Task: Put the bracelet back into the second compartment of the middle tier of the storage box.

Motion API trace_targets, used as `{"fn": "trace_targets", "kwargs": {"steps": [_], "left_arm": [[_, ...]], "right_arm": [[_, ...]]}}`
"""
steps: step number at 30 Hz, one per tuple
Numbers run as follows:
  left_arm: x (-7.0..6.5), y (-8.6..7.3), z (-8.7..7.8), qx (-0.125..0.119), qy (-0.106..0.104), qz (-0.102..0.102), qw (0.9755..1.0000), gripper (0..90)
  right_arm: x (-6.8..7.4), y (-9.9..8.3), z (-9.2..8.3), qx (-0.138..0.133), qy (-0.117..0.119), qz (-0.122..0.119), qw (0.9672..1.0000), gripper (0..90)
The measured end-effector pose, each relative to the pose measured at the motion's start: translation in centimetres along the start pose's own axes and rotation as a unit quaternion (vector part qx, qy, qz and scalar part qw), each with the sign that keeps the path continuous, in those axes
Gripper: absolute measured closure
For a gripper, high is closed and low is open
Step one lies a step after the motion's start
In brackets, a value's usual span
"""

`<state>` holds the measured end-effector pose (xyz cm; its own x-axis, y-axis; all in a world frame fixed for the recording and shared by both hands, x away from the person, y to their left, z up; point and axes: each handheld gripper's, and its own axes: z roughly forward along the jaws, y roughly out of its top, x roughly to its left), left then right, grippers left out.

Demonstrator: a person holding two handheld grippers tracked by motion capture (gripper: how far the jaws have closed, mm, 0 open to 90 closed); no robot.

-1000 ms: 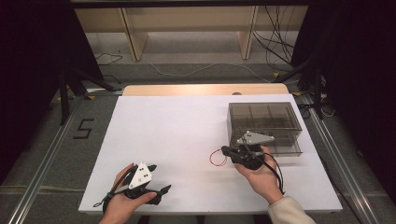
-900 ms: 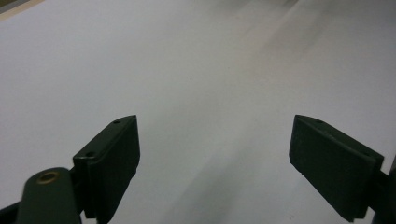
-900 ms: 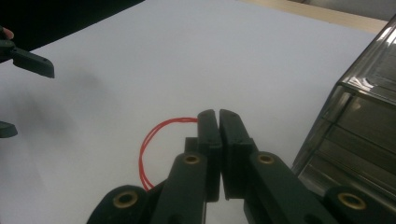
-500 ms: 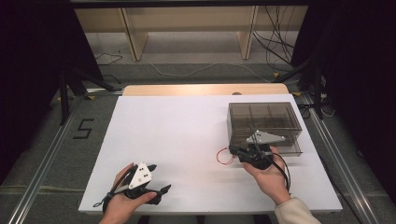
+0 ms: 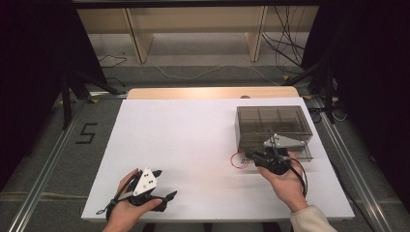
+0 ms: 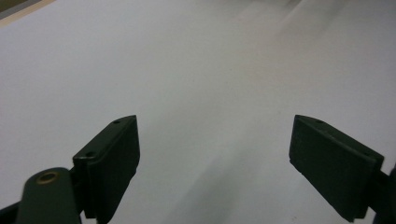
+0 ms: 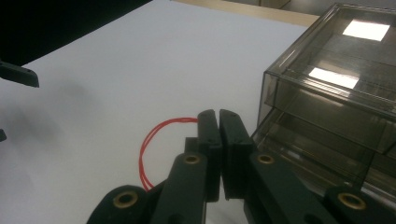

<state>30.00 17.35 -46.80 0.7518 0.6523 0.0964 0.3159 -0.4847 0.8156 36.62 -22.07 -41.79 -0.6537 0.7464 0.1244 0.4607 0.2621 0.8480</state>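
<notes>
On smooth white table [image 5: 193, 145], right claw [image 7: 218, 116] pinches thin red wire loop [image 7: 156, 140].

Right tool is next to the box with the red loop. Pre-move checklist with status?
1. Right tool shut on red rubber band: ok.
2. Band hanging free of the white table: cannot tell.
3. Smoky compartment box beside the right tool, upright: ok.
4. Box lid open for dropping in: cannot tell, it looks closed.
5. Left tool open, nothing between its jaws: ok.
6. Left tool apart from the box, near the table's front edge: ok.
</notes>
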Motion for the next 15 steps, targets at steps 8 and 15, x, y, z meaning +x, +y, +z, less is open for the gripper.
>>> {"fn": "trace_targets", "kwargs": {"steps": [8, 15], "left_arm": [[0.0, 0.0, 0.0, 0.000, 0.001, 0.000, 1.0000, 16.0], [0.0, 0.0, 0.0, -0.001, 0.001, 0.001, 1.0000, 15.9]], "right_arm": [[-0.6, -0.2, -0.5, -0.003, -0.003, 0.009, 0.9999, 88.5], [-1.1, -0.3, -0.8, -0.005, -0.009, 0.012, 0.9999, 88.5]]}}
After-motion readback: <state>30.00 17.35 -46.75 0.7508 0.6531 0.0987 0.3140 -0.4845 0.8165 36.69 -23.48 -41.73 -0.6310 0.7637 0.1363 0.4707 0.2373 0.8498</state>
